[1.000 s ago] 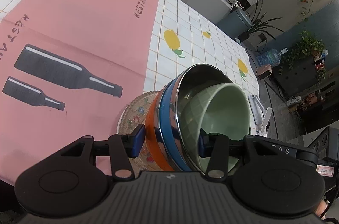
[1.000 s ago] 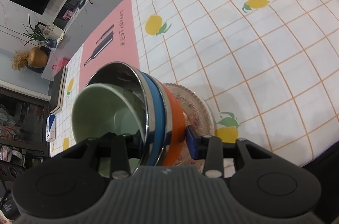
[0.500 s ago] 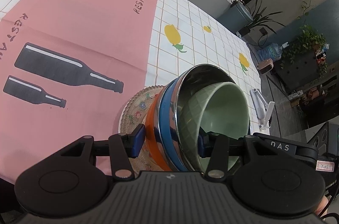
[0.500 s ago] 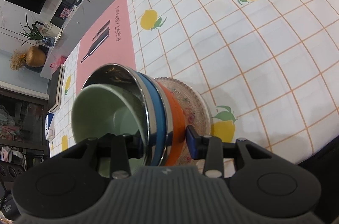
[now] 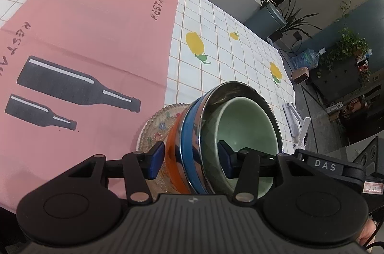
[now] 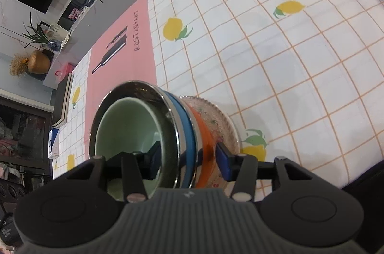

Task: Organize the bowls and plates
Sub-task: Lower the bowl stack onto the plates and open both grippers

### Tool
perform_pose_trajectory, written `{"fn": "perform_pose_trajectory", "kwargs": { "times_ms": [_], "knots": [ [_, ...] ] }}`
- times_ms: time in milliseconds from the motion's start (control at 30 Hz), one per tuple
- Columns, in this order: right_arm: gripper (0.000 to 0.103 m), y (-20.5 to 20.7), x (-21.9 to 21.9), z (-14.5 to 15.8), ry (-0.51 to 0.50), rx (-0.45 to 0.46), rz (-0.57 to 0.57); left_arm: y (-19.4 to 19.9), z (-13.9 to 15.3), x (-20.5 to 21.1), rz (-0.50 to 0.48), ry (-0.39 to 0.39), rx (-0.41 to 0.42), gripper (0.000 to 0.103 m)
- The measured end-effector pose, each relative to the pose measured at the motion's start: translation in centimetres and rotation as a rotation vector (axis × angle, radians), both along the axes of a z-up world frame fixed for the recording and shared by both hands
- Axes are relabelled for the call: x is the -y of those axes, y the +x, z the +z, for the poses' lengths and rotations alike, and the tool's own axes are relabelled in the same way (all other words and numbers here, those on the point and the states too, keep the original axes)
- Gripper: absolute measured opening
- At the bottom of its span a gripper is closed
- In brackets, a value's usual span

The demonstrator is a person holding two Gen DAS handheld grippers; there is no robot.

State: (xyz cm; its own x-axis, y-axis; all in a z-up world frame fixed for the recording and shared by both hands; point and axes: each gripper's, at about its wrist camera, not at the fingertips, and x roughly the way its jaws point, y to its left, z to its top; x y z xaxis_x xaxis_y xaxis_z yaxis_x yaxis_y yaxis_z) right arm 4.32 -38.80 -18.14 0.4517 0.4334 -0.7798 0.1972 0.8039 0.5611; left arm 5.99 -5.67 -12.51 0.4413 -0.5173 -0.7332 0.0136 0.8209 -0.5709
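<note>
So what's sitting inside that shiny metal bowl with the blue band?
A pale green bowl nests inside the metal bowl; one finger of each tool reaches into it. Its inside looks bare where visible, but the fingers and tool bodies cover its lower part.

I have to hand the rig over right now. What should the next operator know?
Left gripper and right gripper: both shut on the stack, one finger inside the green bowl, one under the plate.
Stack: green bowl in steel bowl, then blue and orange bowls, on the plate, held over the tablecloth.
Done: stacking.
Left: set the stack down, release.
</note>
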Motion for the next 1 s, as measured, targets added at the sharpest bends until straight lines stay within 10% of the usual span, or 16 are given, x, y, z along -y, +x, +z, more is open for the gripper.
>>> {"fn": "perform_pose_trajectory", "kwargs": {
  "times_ms": [367,800,1000],
  "knots": [
    [0.07,0.0,0.0,1.3,-0.042,0.047,0.022,-1.3,3.9,0.0,-0.044,0.166,0.151,0.07],
    [0.075,-5.6,-1.6,11.7,-0.315,0.451,0.091,-8.6,13.8,0.6,-0.016,0.428,0.593,0.085],
    [0.077,-10.0,-3.1,13.9,-0.419,0.581,0.136,-11.5,15.4,0.8,0.039,0.47,0.671,0.088]
  ]
}}
